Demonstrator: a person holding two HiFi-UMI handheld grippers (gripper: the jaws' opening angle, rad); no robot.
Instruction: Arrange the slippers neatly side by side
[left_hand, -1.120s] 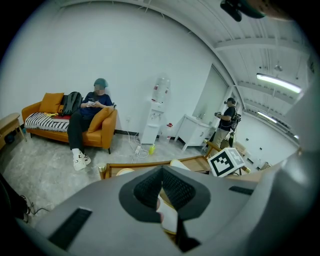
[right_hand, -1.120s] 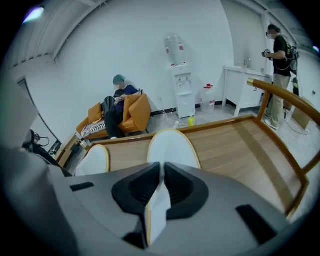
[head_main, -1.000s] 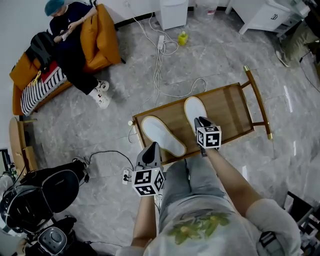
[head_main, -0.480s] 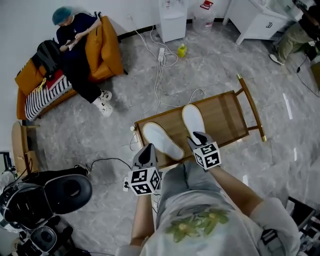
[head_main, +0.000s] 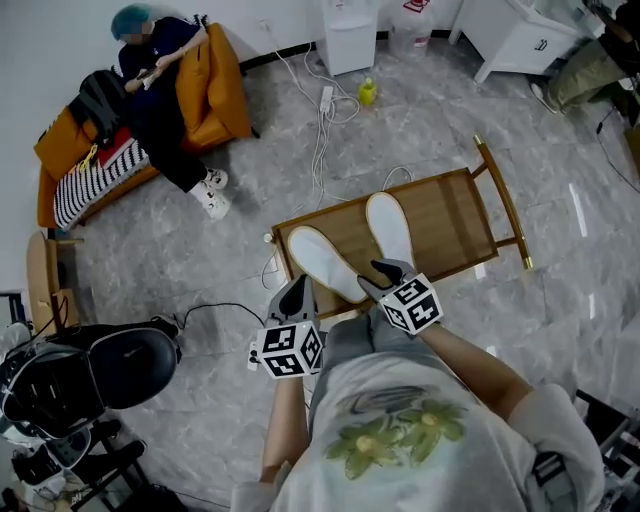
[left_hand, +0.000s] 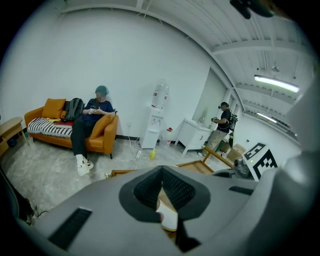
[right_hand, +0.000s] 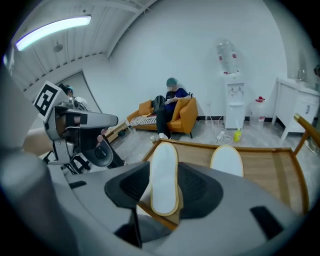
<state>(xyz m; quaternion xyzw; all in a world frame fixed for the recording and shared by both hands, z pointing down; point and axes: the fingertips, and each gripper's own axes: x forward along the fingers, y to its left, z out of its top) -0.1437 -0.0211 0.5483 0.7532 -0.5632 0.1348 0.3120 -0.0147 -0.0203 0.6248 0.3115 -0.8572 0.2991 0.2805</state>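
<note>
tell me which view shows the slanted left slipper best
Head view: the slanted slipper lies whole on the wooden rack, its angle to the straighter slipper plain. Right gripper view shows that slipper end-on, foreshortened; left gripper view shows only a white sliver.

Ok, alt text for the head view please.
On a low wooden rack, the left white flat slipper lies angled away from the right white slipper. The left gripper and right gripper hover at the near edge, touching neither; the right gripper's fingers have just been opening, empty.
</note>
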